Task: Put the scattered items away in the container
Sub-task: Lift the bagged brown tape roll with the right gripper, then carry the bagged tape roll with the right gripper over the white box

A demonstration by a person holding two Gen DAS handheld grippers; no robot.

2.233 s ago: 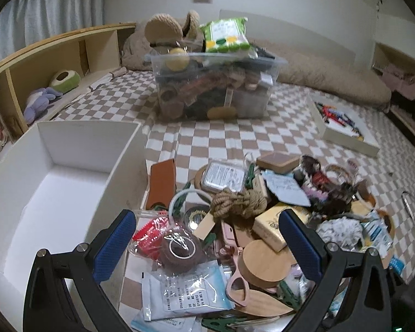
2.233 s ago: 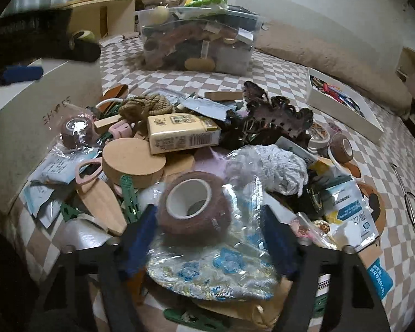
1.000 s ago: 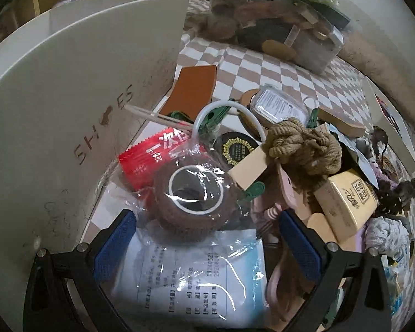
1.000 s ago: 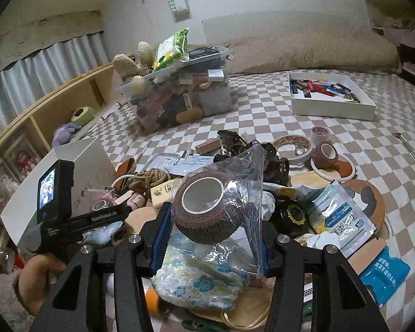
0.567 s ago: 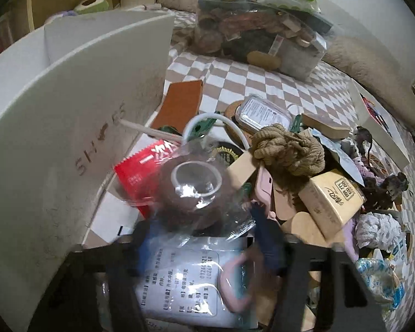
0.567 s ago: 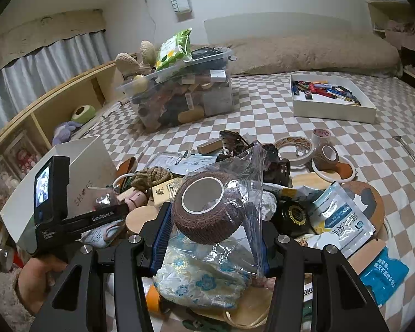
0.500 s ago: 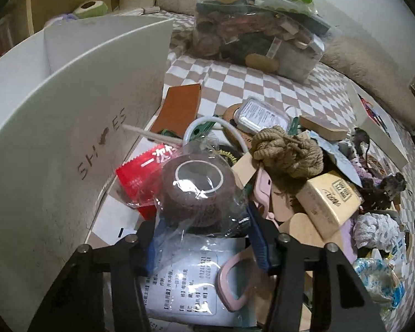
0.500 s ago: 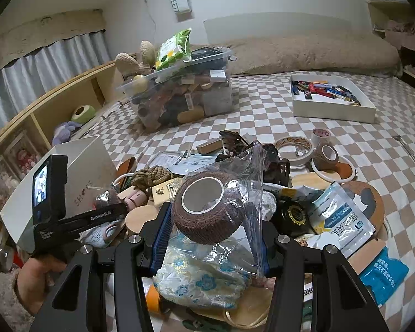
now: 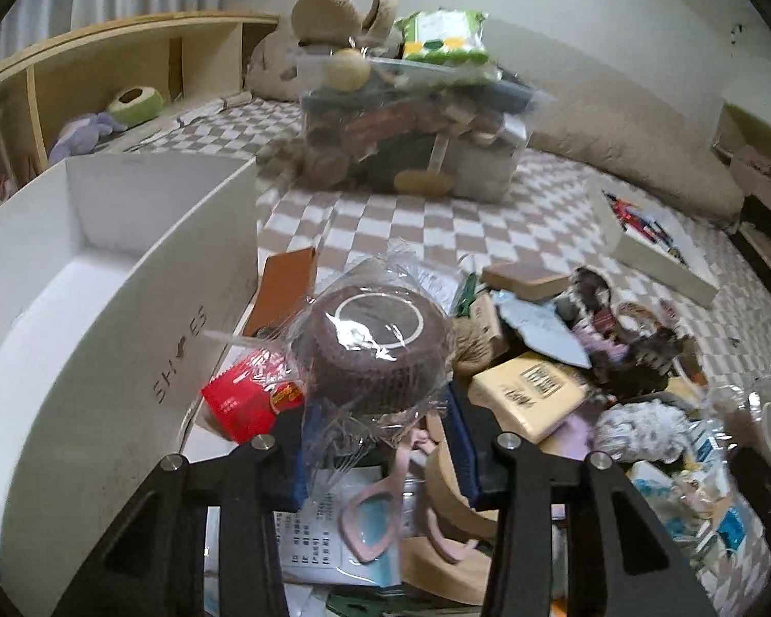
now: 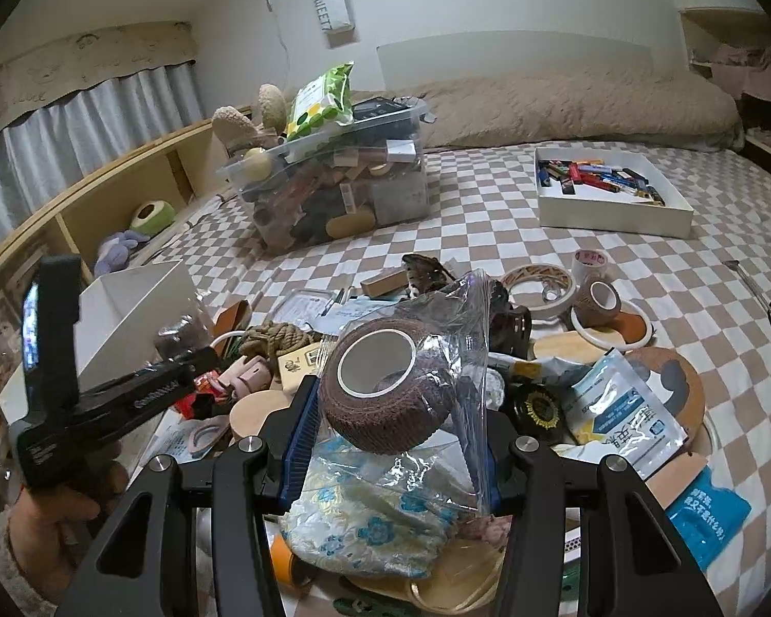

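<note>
The left gripper [image 9: 380,442] has just been closing, and its blue pads now press on both sides of a brown bandage roll in clear wrap [image 9: 372,347], which stands above the pile with its open core facing up. At about nine o'clock from that roll a red packet [image 9: 241,401] lies against the outer wall of the white box [image 9: 144,339], which bears faint letters; the box fills the left of the left wrist view, open at the top, with its white floor bare where it shows. At three o'clock from the roll lie a knot of rope [image 9: 475,344] and a cream carton [image 9: 532,393], and at six o'clock, under the fingers, a pink loop [image 9: 370,516] rests on printed paper.

The right gripper [image 10: 393,442] holds a second brown bandage roll in a clear bag [image 10: 385,391] at a narrow spread, the bag's loose flap standing up at one o'clock. Under it, at six o'clock, lies a blue-flowered pouch [image 10: 370,519]. At three o'clock a blue and white sachet [image 10: 627,424] lies on the heap. At nine o'clock in the right wrist view a hand [image 10: 72,504] holds the left gripper's black handle. At twelve o'clock, well back on the checked bedspread [image 10: 488,236], stands a full clear bin [image 10: 334,195].
</note>
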